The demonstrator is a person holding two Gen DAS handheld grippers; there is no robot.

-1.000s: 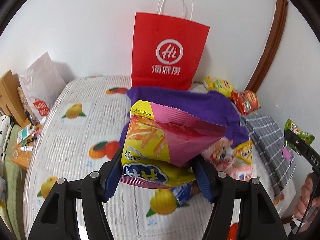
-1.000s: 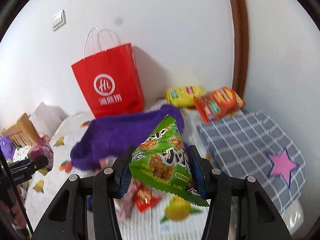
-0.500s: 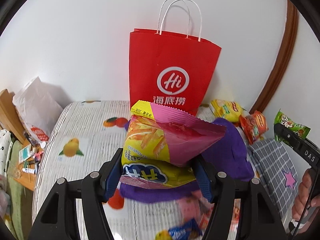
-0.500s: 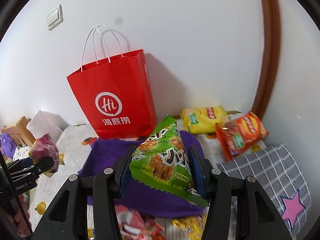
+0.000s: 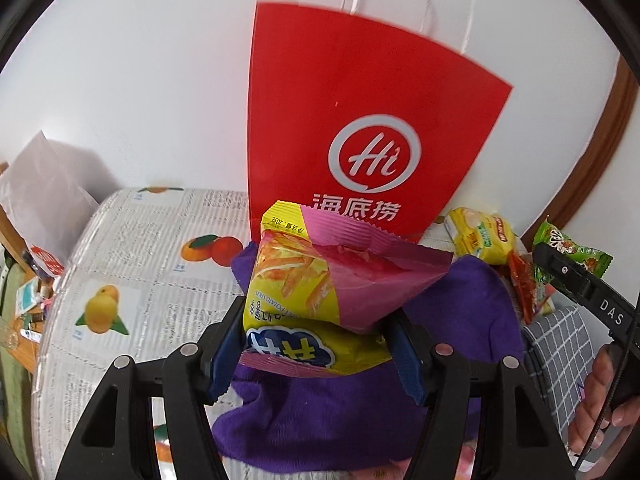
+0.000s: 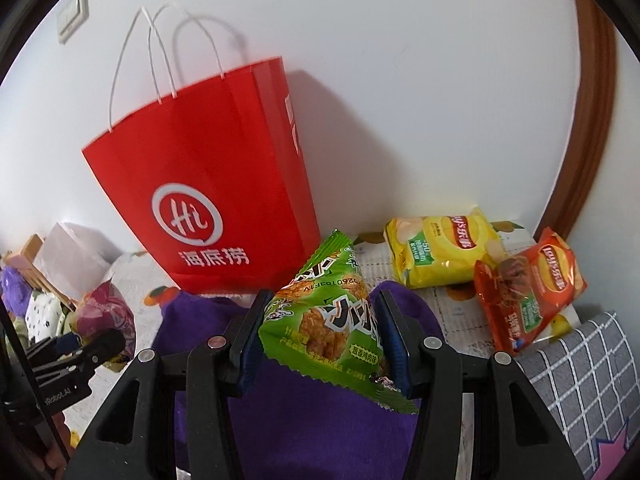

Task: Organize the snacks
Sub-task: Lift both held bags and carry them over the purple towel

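Carrying step, by my reading — the left gripper (image 5: 320, 344) clamps a yellow-pink snack bag (image 5: 320, 280), the right gripper (image 6: 320, 344) a green snack packet (image 6: 328, 320) — next, each must clear the red paper bag (image 5: 360, 120) rim before release.

Red paper bag (image 5: 360, 128) upright ahead; purple cloth (image 6: 320, 432) heaped below.

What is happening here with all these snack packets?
A person is sorting snacks with a gripper in each hand. The left gripper is shut on a yellow and pink packet of potato sticks; the right gripper is shut on a green snack packet. Both are held above a purple cloth, facing a red paper bag that stands against the wall.
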